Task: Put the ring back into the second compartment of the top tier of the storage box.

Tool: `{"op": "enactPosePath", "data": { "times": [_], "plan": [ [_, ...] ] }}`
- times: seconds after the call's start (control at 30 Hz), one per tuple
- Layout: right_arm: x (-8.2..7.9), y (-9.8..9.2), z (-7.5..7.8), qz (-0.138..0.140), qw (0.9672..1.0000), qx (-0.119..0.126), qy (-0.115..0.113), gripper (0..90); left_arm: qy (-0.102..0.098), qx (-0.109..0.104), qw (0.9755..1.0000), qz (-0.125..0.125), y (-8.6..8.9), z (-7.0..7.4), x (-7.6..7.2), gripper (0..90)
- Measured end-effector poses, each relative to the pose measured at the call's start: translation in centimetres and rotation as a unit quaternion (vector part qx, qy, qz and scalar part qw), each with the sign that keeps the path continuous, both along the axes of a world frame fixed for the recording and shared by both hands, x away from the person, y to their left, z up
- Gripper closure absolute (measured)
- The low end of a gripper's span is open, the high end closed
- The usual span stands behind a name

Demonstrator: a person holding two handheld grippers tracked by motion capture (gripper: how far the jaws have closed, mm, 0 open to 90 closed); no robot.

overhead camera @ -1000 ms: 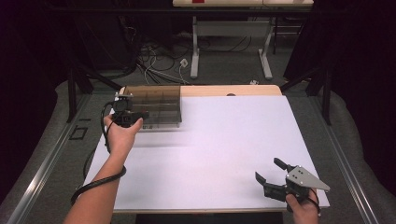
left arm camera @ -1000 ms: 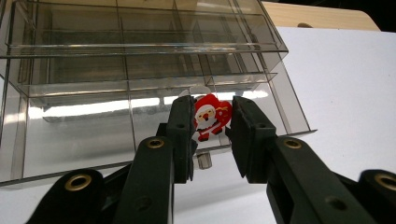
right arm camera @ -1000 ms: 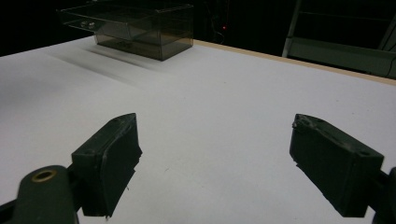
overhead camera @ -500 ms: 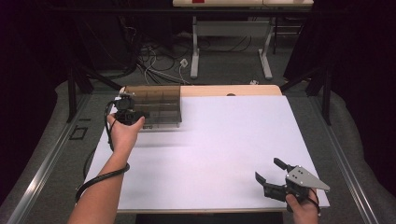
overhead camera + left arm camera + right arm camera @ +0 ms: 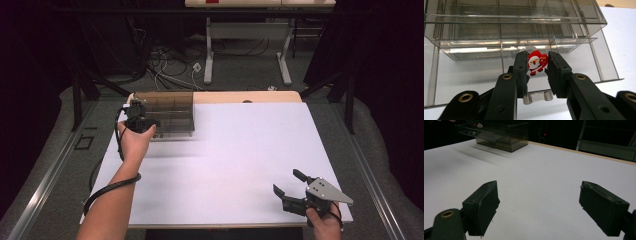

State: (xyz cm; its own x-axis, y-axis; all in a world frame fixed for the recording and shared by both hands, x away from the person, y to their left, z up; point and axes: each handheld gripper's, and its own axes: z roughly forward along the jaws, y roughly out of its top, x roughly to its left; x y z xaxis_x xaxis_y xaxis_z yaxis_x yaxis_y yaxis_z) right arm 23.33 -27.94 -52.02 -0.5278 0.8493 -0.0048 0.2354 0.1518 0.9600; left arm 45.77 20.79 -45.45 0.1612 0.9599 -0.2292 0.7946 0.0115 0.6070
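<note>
A smoky clear plastic drawer box [image 5: 170,112] stands at the table's far left. One of its drawers [image 5: 474,75] is pulled out toward me, with a clear handle [image 5: 537,98] at its front. My left gripper [image 5: 138,120] hovers over that drawer. In the left gripper view my left gripper [image 5: 538,55] is shut on a small red Santa figure [image 5: 535,62], which both jaws touch. Near the front right edge my right gripper [image 5: 287,182] rests open. In the right gripper view my right gripper [image 5: 539,187] has bare table between its jaws, and the box [image 5: 501,135] stands far off.
White paper [image 5: 250,150] covers the table, and a wooden edge [image 5: 250,96] shows at the back. A black cable [image 5: 107,190] trails from the left gripper along the forearm. Behind the table are desk legs and cables on the floor.
</note>
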Motion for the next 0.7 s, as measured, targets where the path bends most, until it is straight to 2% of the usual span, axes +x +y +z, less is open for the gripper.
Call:
{"op": "enactPosePath", "data": {
  "times": [0.3,0.37,0.7],
  "plan": [
    [-0.03,0.02,0.03,0.001,1.0,0.001,-0.001,14.9,0.004,0.003,1.0,0.002,0.01,-0.31,0.43,69.6],
    [-0.04,0.0,0.05,0.0,1.0,0.0,-0.003,14.9,0.012,0.003,0.9999,-0.001,0.07,-0.36,0.46,69.6],
    [-0.06,0.02,0.07,0.002,1.0,-0.001,-0.004,14.9,0.008,-0.001,1.0,0.0,0.31,-0.83,0.57,69.4]
  ]
}}
